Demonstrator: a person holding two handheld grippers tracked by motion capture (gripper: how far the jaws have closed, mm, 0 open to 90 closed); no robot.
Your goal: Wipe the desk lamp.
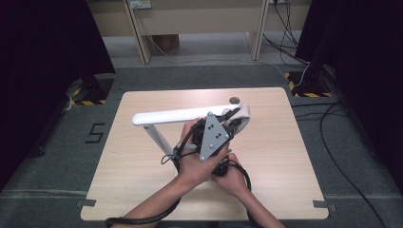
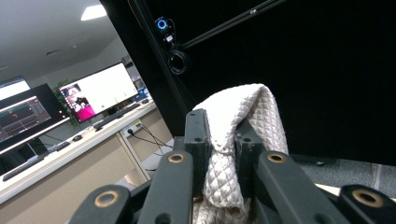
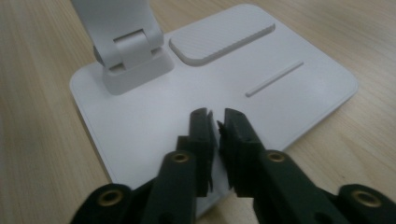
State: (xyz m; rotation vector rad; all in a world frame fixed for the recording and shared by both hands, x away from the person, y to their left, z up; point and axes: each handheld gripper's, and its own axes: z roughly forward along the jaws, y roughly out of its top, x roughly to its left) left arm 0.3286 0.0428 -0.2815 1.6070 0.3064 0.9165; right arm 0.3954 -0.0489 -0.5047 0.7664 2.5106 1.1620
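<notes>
Up near the centre of the high view, the left gripper [image 1: 227,118] pinches a quilted cloth [image 1: 241,115] against the desk lamp [image 1: 180,115] head. Right gripper [image 3: 215,122] sits nearly closed, empty, over the lamp base [image 3: 140,126]. Looks like a hard wipe could tip it.

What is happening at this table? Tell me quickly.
A person works on a white desk lamp standing on a wooden table. The left gripper is shut on a white quilted cloth, held up at the end of the lamp's long head as if to wipe it. The right gripper, jaws barely apart and empty, hovers low over the lamp's flat base.
</notes>
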